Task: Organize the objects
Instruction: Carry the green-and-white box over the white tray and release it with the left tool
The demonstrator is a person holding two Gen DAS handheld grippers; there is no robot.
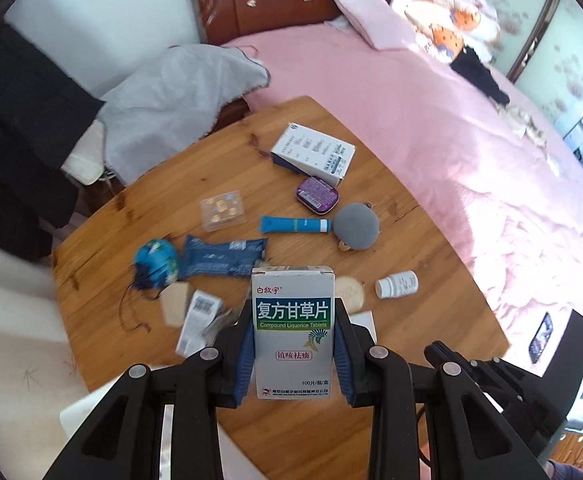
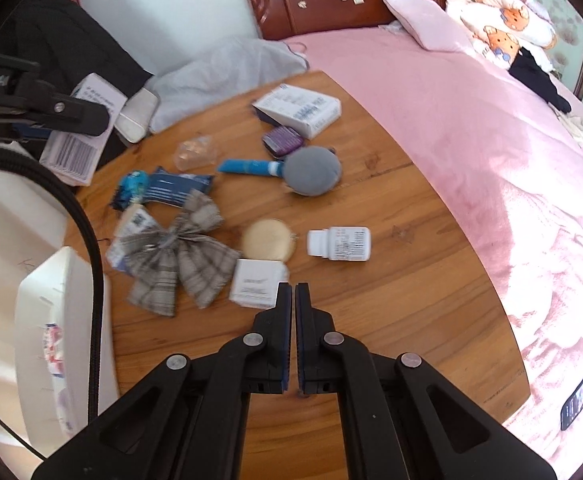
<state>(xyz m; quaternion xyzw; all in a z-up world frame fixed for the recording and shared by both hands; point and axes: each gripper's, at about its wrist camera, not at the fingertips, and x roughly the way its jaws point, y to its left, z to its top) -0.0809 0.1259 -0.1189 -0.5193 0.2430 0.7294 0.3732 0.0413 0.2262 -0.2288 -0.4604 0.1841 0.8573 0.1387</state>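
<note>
Your left gripper (image 1: 293,344) clamps the liquorice tablet box (image 1: 293,320), your right gripper (image 2: 293,300) is pressed together, empty; most items on the table (image 2: 391,300) remain unsorted

Sunlit pink bed (image 1: 431,128), wooden headboard (image 1: 259,4), pale wall (image 1: 123,4)

the left gripper (image 1: 293,320) fills the lower centre of its own view, pointing steeply down, its blue-padded fingers (image 1: 246,356) clamped on a box's two sides. the right gripper (image 2: 292,292), lower centre of its view, has its fingers pressed together, empty.
</note>
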